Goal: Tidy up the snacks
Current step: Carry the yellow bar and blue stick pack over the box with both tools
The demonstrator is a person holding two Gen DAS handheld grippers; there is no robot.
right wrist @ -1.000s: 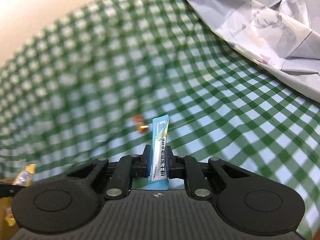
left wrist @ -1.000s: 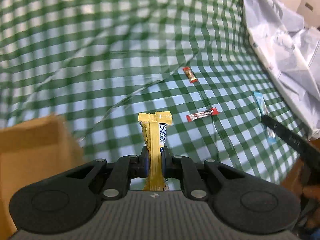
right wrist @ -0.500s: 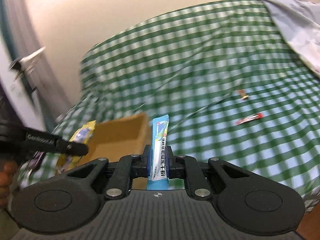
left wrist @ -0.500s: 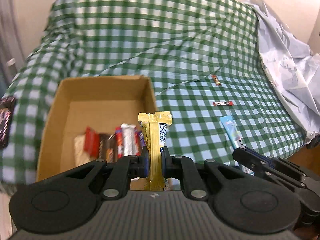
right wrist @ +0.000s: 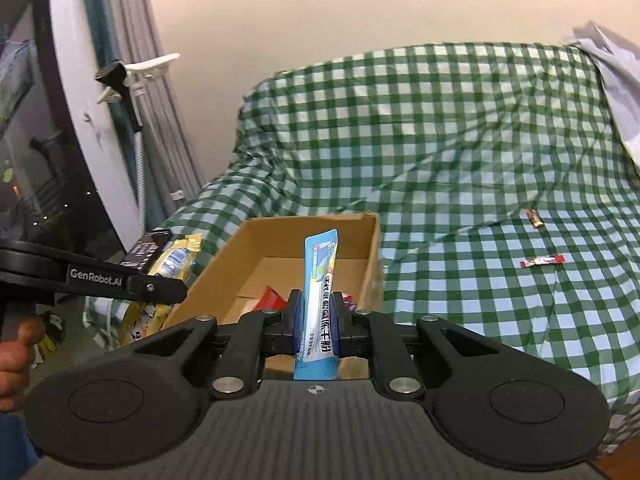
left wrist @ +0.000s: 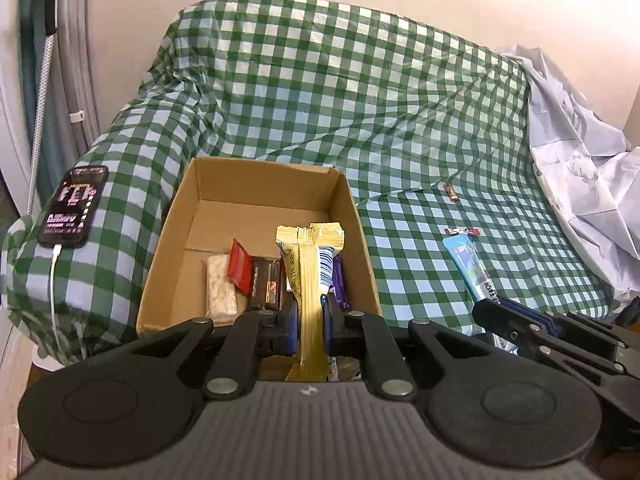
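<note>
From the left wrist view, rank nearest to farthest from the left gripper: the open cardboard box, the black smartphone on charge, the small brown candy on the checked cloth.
1. Open cardboard box: directly ahead of the left gripper.
2. Black smartphone: left, beside the box.
3. Small brown candy: far right, on the green checked cloth.

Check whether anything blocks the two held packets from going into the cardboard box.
Nothing visible does. The cardboard box is open-topped, with snacks only at its near end. The left gripper holds the yellow packet and the right gripper the blue packet.
</note>
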